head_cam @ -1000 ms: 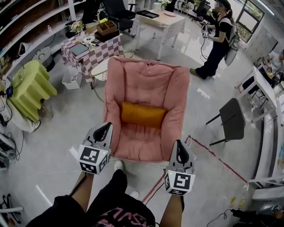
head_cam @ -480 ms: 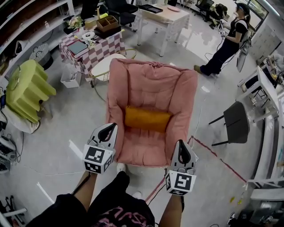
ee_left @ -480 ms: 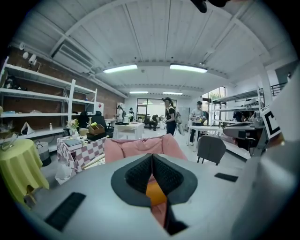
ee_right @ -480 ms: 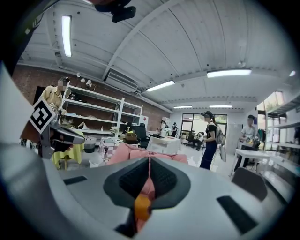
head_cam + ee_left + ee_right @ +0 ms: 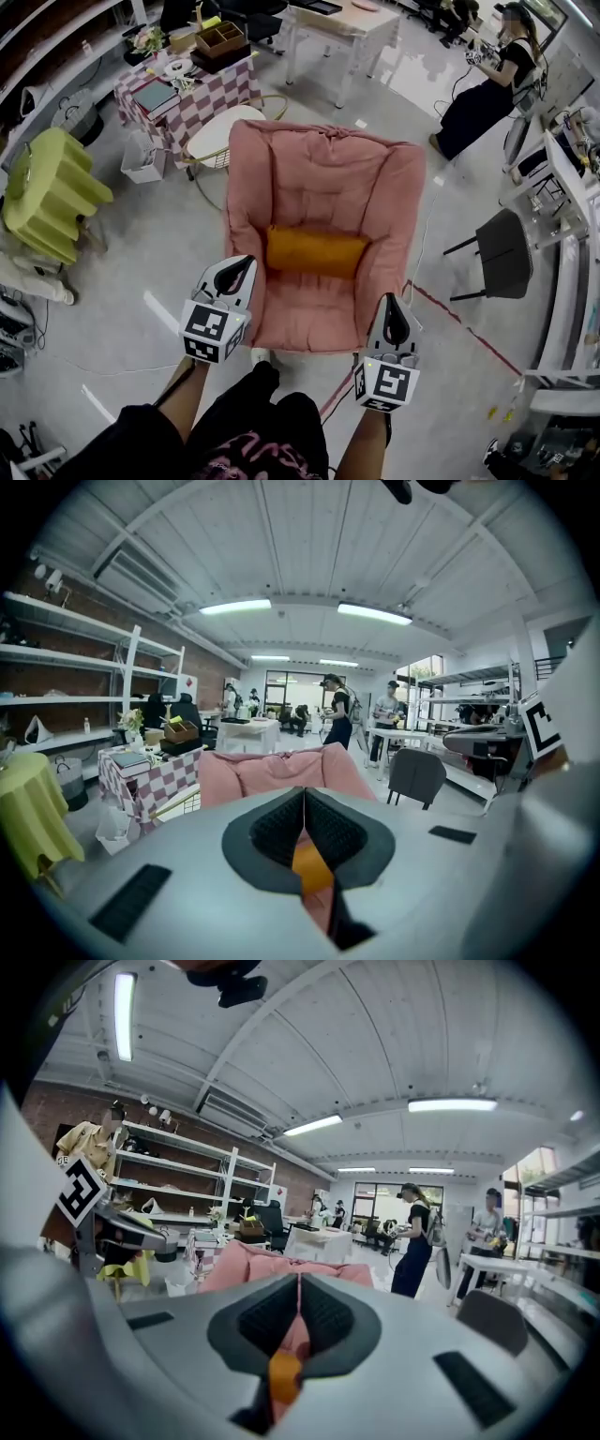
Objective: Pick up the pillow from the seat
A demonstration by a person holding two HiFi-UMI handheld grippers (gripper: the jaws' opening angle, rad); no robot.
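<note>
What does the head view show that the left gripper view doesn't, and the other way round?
Head view only: the person's own legs and the whole orange pillow lying on the seat of the pink chair. Left gripper view only: the ceiling lights, and a look straight along the left tongs' shut jaws. Both: the chair, the pillow, the checkered table.
</note>
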